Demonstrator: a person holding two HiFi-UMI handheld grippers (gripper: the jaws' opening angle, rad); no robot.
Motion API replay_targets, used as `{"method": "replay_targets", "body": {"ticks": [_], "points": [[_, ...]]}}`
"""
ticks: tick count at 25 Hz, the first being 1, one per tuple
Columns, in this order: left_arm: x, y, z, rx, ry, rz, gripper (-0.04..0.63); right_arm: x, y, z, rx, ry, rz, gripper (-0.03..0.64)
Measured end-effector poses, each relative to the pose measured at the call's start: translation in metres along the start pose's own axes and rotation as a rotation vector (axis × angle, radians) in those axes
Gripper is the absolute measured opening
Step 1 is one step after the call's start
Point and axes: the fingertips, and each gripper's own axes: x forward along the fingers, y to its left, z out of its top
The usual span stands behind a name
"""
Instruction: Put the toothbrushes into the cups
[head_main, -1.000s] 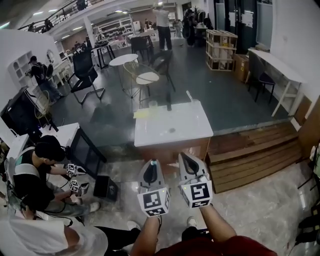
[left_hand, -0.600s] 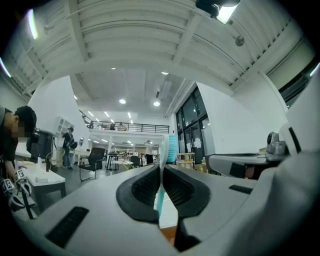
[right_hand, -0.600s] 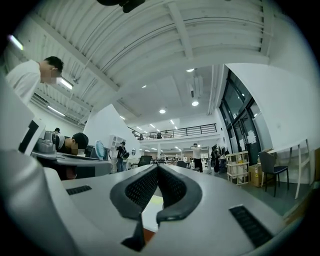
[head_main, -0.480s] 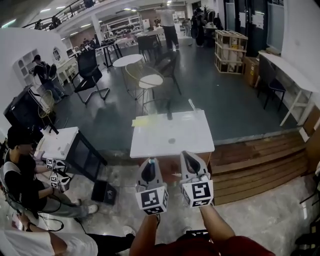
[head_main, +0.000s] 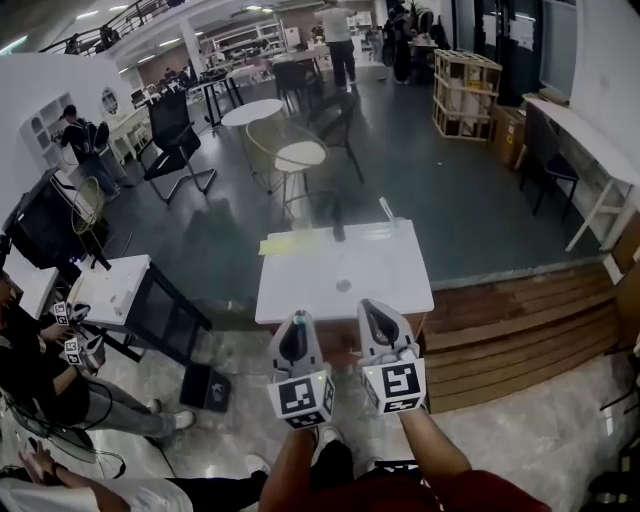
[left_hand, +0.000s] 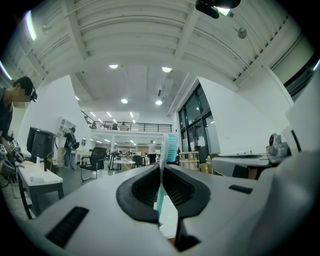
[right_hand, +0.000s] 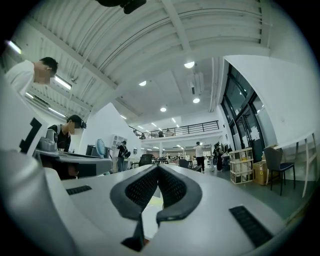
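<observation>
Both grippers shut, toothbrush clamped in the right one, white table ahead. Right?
Not quite. The toothbrush is in the left gripper, not the right. The left gripper view shows its jaws shut on the handle, with the bristles standing above them. The right gripper is shut on nothing in its own view. The white table is ahead, as you said.

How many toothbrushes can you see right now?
1: a teal-and-white toothbrush clamped in the left tongs. The small items on the white table are too distant to identify, so more may be there.
</observation>
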Motion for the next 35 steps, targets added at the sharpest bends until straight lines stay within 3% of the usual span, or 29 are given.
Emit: {"method": "replay_targets", "body": {"ticks": [19,28,35], "points": [[0.133,0.129,-0.015,-0.05,-0.031,-0.056,0.044,0.173,0.039,-0.03,-0.071,0.034,-0.036,0.029],[0.184,0.15,-0.027,-0.064,-0.023,-0.093,0.044,0.221,0.026,-0.042,-0.09,0.028,-0.082,0.028],[0.238,0.147,-0.043,-0.048,0.007,-0.083,0.044,0.267,-0.011,-0.059,-0.069,0.039,-0.079,0.029]]}}
